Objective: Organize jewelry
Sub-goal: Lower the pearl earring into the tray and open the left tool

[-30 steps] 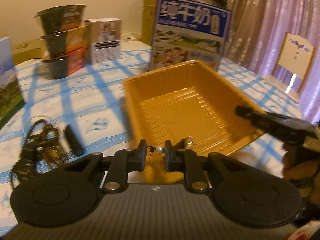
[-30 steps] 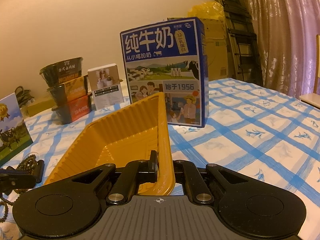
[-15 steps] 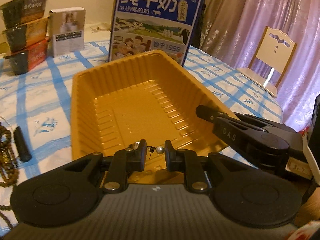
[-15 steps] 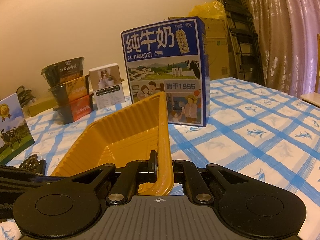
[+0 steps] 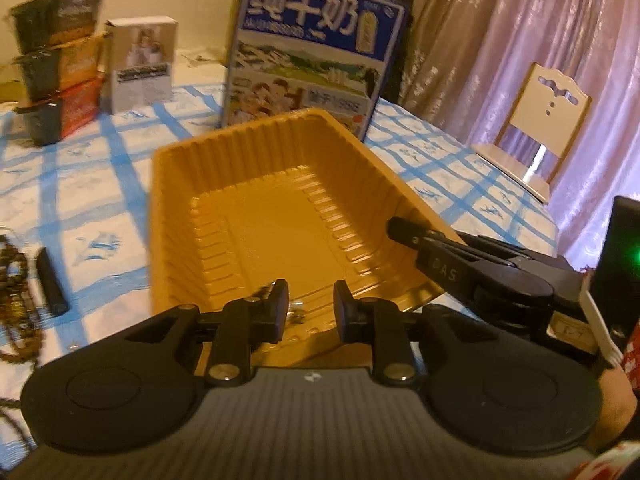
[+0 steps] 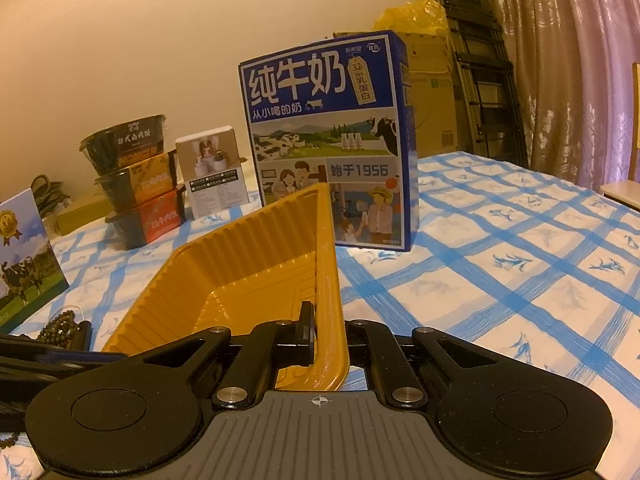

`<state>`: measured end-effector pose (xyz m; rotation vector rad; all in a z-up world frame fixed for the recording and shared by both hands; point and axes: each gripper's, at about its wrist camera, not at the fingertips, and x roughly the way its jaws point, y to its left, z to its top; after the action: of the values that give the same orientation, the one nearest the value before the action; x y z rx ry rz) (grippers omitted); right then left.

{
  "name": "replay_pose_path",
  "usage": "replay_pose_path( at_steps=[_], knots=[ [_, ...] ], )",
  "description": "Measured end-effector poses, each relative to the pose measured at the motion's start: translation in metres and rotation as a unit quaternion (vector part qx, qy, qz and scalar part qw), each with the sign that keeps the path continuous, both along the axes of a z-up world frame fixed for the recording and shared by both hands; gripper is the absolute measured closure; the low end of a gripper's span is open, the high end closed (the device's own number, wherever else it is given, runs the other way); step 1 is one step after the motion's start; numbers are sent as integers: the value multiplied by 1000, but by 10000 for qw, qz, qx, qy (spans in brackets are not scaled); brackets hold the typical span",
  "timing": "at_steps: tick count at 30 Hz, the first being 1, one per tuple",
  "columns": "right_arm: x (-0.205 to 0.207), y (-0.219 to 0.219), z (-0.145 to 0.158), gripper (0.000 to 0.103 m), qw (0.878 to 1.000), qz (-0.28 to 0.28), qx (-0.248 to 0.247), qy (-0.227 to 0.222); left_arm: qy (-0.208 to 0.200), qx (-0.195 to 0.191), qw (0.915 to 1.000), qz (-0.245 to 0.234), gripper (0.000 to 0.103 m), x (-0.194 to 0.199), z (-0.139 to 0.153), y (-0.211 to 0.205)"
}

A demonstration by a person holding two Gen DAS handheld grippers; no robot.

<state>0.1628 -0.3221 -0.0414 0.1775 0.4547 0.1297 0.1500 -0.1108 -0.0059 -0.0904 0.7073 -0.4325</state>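
An orange plastic tray [image 5: 256,224] lies on the checked tablecloth. My left gripper [image 5: 310,312] is open above the tray's near end; a small pearl earring [image 5: 297,307], blurred, sits loose by the left finger. My right gripper [image 6: 330,338] is shut on the tray's right rim [image 6: 326,280] and shows as a black arm in the left wrist view [image 5: 460,264]. A brown bead necklace [image 5: 16,304] and a black stick [image 5: 50,280] lie left of the tray. The beads also show in the right wrist view [image 6: 60,326].
A blue milk carton box [image 6: 328,140] stands behind the tray. Stacked food bowls [image 6: 136,184] and a small white box [image 6: 214,172] stand at the back left. A cow picture card [image 6: 24,256] is at the far left. A chair [image 5: 536,128] stands beyond the table's right edge.
My left gripper has opened wider and the pearl earring has left its fingers and dropped toward the tray. The right gripper keeps its hold on the tray rim.
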Motion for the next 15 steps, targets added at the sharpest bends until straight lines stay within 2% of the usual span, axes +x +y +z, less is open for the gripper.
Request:
replay_pose_path(
  at_steps=[3,7,15],
  knots=[
    [0,0,0,97,10000,5,-3,0,-119,154,9994,272,79,-12,4,19],
    [0,0,0,97,10000,-4,-2,1,-147,590,9954,735,77,-25,0,47],
    [0,1,0,97,10000,-5,-14,-1,92,1036,9852,1362,77,-29,-27,88]
  ],
)
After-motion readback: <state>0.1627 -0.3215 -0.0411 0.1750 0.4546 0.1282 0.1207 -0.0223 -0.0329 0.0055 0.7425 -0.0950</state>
